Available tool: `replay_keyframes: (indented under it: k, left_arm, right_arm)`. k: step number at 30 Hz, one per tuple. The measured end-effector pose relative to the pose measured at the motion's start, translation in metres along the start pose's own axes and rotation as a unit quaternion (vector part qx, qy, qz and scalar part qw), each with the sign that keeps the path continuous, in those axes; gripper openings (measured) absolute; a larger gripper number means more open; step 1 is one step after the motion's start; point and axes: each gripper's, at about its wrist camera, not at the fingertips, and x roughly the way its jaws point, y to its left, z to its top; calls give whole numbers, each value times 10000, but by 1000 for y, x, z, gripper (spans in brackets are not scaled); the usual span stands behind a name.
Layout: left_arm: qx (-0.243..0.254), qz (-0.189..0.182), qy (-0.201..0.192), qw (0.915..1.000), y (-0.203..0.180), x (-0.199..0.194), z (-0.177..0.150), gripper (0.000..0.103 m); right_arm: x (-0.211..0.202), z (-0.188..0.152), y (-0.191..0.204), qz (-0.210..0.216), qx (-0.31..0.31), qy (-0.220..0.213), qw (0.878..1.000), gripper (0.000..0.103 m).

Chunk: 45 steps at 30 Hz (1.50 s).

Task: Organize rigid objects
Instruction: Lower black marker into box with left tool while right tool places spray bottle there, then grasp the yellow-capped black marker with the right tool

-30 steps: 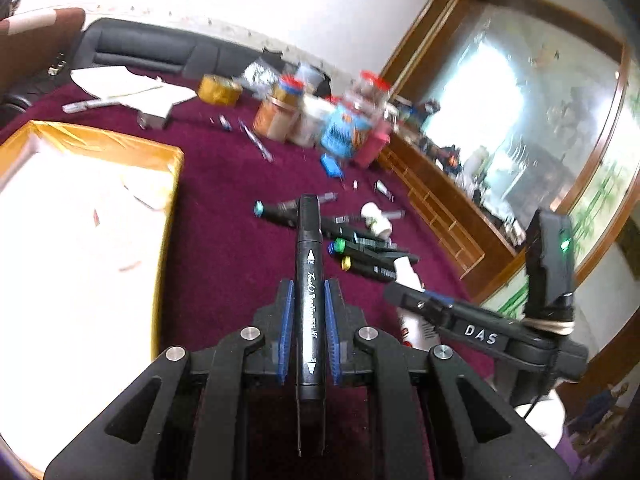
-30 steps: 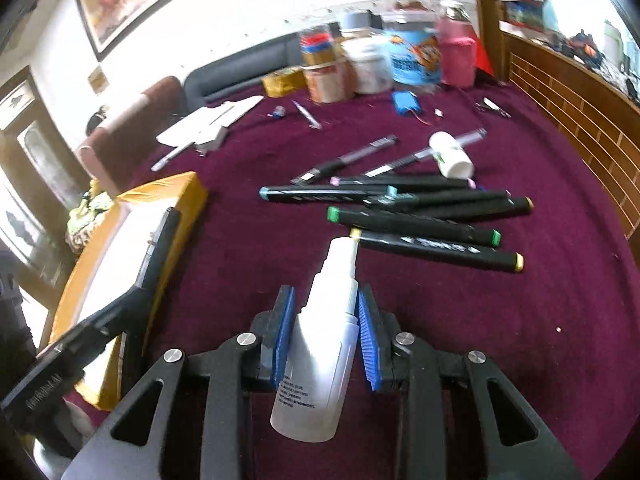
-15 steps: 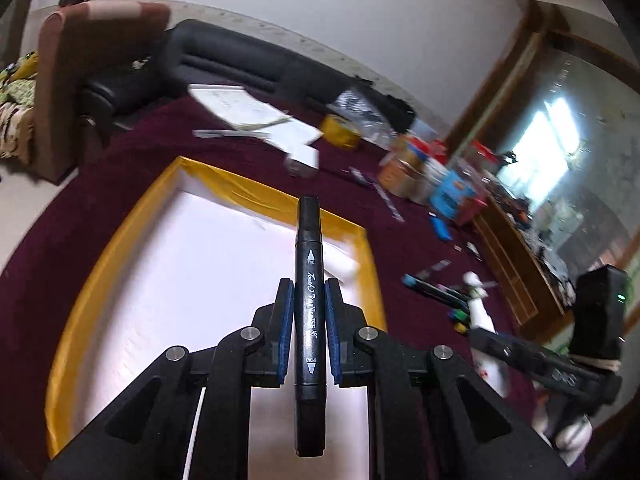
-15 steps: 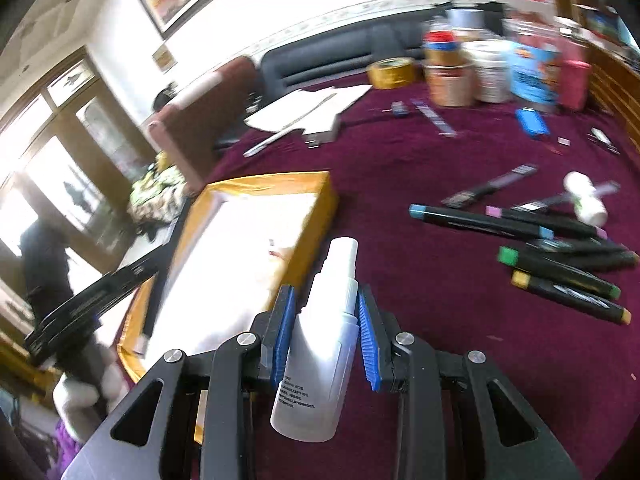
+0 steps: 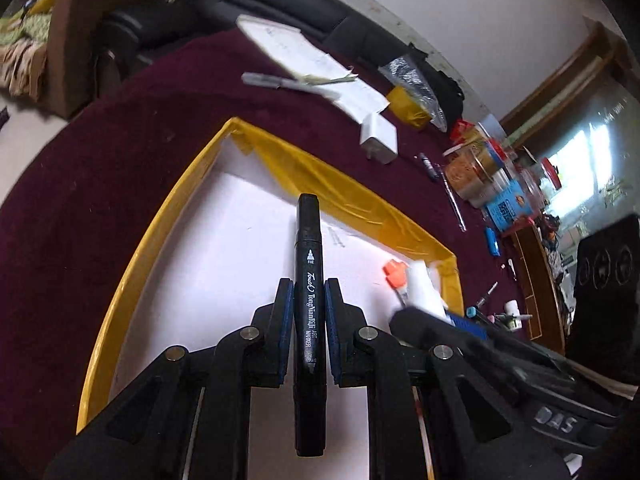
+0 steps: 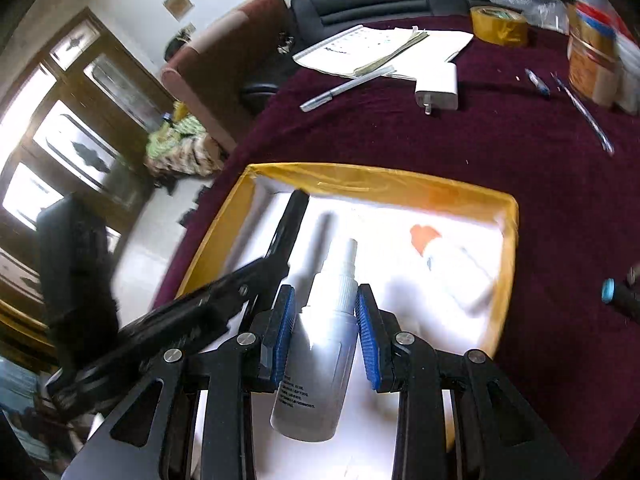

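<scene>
Clearly both tools are poised over the same box, each carrying something to drop in. On the left, the left gripper (image 5: 308, 308) is clamped narrow on a black art marker (image 5: 309, 264), gripped around mid-barrel so its capped end points forward over the white floor of the yellow-rimmed tray (image 5: 160, 224); held lengthwise like that, it looks ready to be laid flat rather than tossed. Beside it, the right gripper (image 6: 325, 316) pinches a white spray bottle (image 6: 320, 344) by its body, nozzle forward, hanging above the tray's middle. Further right, an orange-capped bottle (image 6: 452, 264) already lies on its side inside the tray near the far right wall, which suggests the tray is the collecting place. Beyond the rim, on the maroon tablecloth (image 6: 540, 152), a white charger (image 6: 438, 84), a silver pen (image 6: 346, 88) and a roll of yellow tape (image 6: 500, 24) sit loose, probably awaiting sorting. My guess is that release comes next, with care not to knock the two grippers together.
</scene>
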Motion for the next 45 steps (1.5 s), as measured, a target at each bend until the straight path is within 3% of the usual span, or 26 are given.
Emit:
replay_keyframes:
  k: [4,8,11,16,18,19,21,22,23,25,27,29,30,31,33,37,42,44,45]
  left_arm:
    - [-163,-130,16,9998,5,1,-2,14]
    - [-78,-135,-106,9998,-1,-11,-7,33]
    - [6,-119,-279,9995,-7,-26,-13,35]
    - [291,-190,-541,9979,-33,-60,-30,39]
    - [534,-270,-735,9955,-54,-78,-43,58]
    - [622,-316,-823,9942,-64,-85,-50,61]
    - [795,-436,-982,9910,-84,-99,-65,65]
    - [912,-516,-1029,9892,-97,-105,-77,66]
    - [966,-584,-1039,9882,-106,-107,-86,66]
    - [1057,-827,-969,9862,-126,-110,-106,67]
    - [1167,-1081,-814,9839,-144,-106,-128,67]
    - [1292,-1174,-659,9824,-160,-96,-146,67]
    - [1343,-1188,-589,9820,-167,-89,-155,67]
    - [1362,-1157,-534,9825,-172,-84,-161,67]
    - [1370,-1028,-296,9848,-178,-68,-170,67]
    - [1270,-902,11,9878,-181,-53,-179,67]
    - [1287,-698,-63,9892,-179,-59,-187,67]
    - [1258,-658,-53,9899,-179,-57,-187,67]
    - [1237,-667,-30,9901,-179,-54,-188,67]
  right_arm:
    - [16,9,1,-237,-42,88,9997,28]
    - [17,11,-3,-358,21,37,9994,31]
    - [2,9,-9,-329,39,-146,9993,38]
    - [-55,-4,-18,-398,-45,-797,9960,38]
    - [-87,-18,-22,-655,-195,-1280,9894,38]
    - [-111,-30,-27,-935,-307,-1688,9807,43]
    - [-144,-50,-38,-1345,-439,-2277,9634,74]
    - [-158,-60,-47,-1503,-482,-2552,9539,98]
    - [-172,-70,-61,-1647,-481,-2732,9465,102]
    - [-188,-78,-91,-2014,-353,-2504,9463,102]
    - [-200,-87,-134,-2127,-12,-2096,9544,96]
    - [-208,-101,-179,-2155,441,-1825,9583,75]
    - [-209,-106,-193,-2171,572,-1716,9593,70]
    - [-208,-110,-207,-2139,695,-1598,9612,57]
    - [-202,-121,-230,-1930,875,-1316,9684,43]
    - [-188,-128,-246,-1883,759,-1081,9732,43]
    - [-166,-128,-256,-2230,661,-1007,9673,45]
    - [-164,-132,-249,-2081,635,-869,9722,44]
    - [-161,-135,-247,-1786,716,-698,9788,45]
